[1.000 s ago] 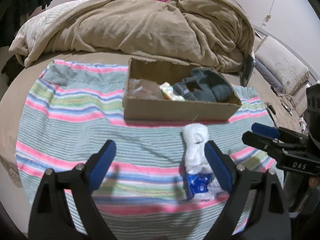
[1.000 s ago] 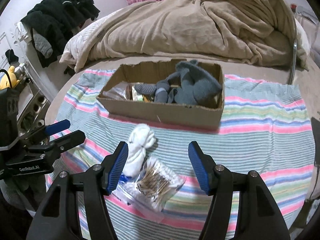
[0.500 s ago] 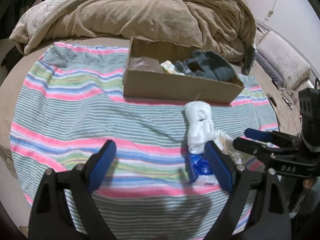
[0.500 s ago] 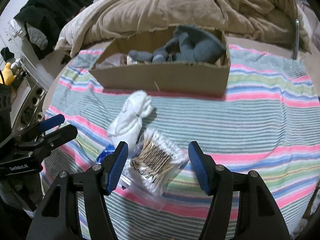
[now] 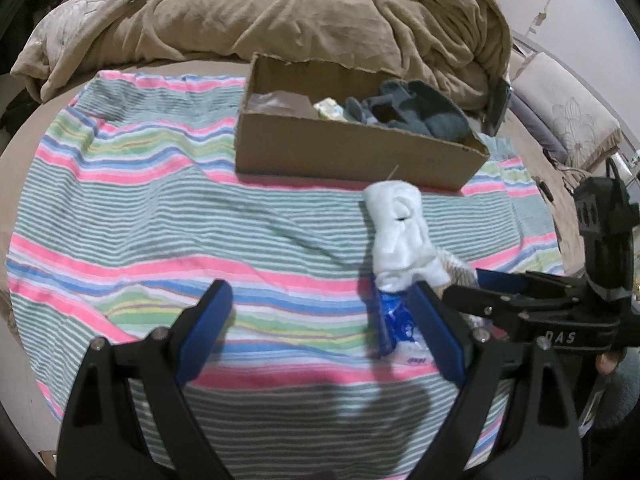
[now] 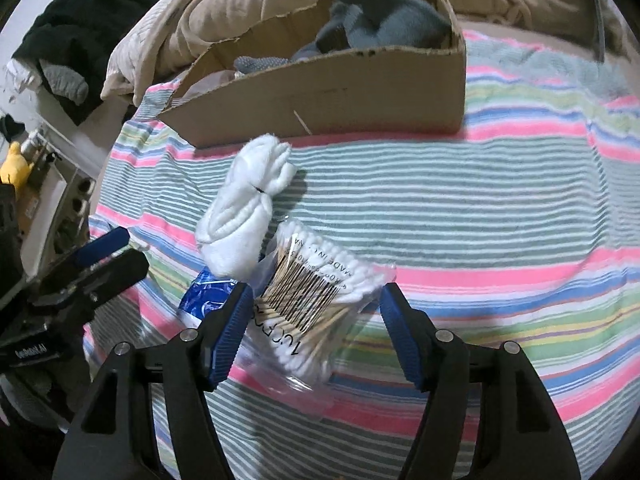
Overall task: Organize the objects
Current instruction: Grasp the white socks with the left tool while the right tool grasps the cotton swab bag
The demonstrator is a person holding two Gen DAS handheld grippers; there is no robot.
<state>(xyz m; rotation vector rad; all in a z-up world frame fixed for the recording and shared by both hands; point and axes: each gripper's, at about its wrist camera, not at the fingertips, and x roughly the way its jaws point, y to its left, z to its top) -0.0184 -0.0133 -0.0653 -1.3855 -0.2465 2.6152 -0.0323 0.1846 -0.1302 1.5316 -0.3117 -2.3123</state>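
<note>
Clear bag of wooden cotton swabs (image 6: 316,304), barcode facing up, between spread fingers of right gripper (image 6: 316,316); left gripper (image 5: 320,316) wide, empty.

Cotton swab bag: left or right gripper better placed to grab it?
Right. The right gripper is open with its jaws straddling the cotton swab bag; the left gripper is open over bare striped towel.

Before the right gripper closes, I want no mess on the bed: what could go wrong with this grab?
The right gripper is open around the cotton swab bag. Its left finger sits beside the blue packet, so it might pinch that too. The white socks overlap the bag's edge and could get dragged. The slick plastic may slip on the way to the cardboard box.
</note>
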